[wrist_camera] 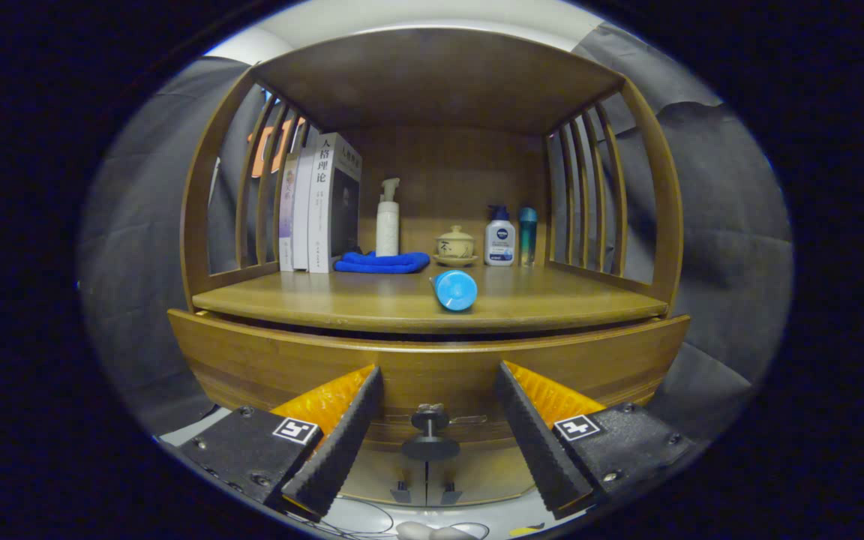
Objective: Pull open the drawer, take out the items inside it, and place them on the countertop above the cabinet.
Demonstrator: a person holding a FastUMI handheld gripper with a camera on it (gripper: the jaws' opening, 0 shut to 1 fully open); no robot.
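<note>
Wooden slats close in the left side of the cabinet (432, 187), and just inside them a row of upright books (321, 206) stands on the countertop (372, 300). Next to the books lies a folded blue cloth (382, 262), with a white pump bottle (388, 221) standing behind it. Further along sits a small lidded ceramic cup on a saucer (455, 246), then a white lotion bottle with a dark cap (499, 237) and a slim teal bottle (527, 235) just beside it, close to the right-hand slats. Nearer the front edge of the countertop a blue cylindrical container (455, 290) lies on its side, its round end facing the camera — whether it is a bottle or a cup is hard to tell from this angle.

Below the countertop the drawer (432, 367) shows a curved wooden front, with only a thin dark gap beneath the countertop's edge. Its dark round knob (430, 433) stands between the two fingers of the gripper (436, 427), which are spread wide — neither touches the knob, and nothing is held.
</note>
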